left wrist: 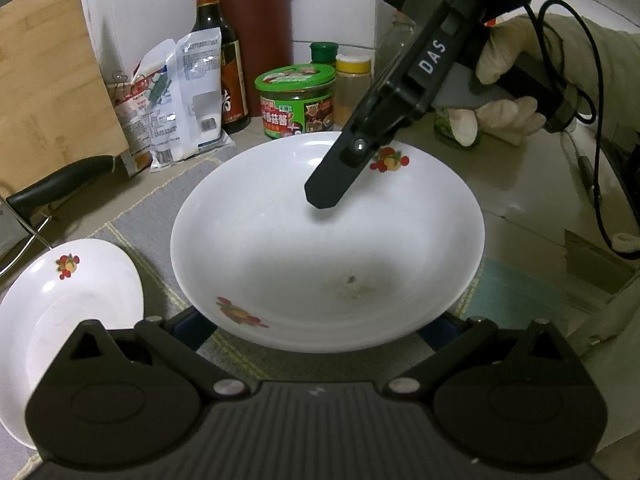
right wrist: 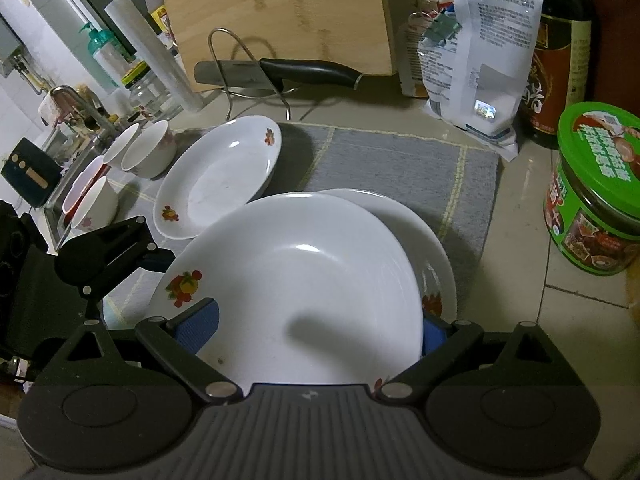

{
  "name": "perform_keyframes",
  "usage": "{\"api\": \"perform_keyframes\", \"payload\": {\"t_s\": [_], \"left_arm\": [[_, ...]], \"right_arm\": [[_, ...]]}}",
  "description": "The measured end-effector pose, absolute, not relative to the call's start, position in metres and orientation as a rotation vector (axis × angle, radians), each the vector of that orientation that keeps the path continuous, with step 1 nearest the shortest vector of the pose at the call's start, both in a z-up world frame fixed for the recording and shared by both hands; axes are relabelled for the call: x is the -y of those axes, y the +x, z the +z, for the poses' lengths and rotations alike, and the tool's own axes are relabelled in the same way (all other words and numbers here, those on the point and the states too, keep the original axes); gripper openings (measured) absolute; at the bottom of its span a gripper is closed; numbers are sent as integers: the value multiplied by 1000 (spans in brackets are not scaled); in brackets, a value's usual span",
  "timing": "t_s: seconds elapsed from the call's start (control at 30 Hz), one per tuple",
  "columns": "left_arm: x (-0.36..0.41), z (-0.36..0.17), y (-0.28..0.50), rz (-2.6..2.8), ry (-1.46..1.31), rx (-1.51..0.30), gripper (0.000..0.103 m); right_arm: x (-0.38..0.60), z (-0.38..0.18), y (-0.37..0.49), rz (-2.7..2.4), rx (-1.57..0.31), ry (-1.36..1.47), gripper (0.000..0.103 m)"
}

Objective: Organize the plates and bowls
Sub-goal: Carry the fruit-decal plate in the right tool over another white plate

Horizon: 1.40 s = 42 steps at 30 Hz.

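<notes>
Two grippers meet over one deep plate (right wrist: 304, 280): right gripper (right wrist: 316, 332) clamps its near rim (stacked on another), left gripper (left wrist: 320, 332) straddles, unclamped; lower it level.

Plate (left wrist: 320, 248): white, red-and-yellow fruit motifs. Mat (right wrist: 400, 168): grey, pale yellow grid lines. Tin (right wrist: 596, 196): green lid, printed label. Knife handle (right wrist: 312, 72): black. Finger pads (right wrist: 198, 324): blue.
</notes>
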<state>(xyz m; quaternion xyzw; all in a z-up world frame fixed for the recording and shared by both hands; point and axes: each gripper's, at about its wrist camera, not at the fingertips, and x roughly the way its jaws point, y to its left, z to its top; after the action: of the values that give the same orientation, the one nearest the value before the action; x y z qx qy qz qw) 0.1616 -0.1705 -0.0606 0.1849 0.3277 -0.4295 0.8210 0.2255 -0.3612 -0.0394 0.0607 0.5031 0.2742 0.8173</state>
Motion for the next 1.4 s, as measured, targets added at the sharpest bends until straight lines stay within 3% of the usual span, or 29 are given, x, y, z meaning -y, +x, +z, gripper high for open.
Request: {"api": "perform_keyframes", "payload": {"t_s": [1.4], "left_arm": [[178, -63, 174, -881, 452, -775, 103]], "right_arm": [[347, -60, 237, 523, -1102, 79, 102]]}}
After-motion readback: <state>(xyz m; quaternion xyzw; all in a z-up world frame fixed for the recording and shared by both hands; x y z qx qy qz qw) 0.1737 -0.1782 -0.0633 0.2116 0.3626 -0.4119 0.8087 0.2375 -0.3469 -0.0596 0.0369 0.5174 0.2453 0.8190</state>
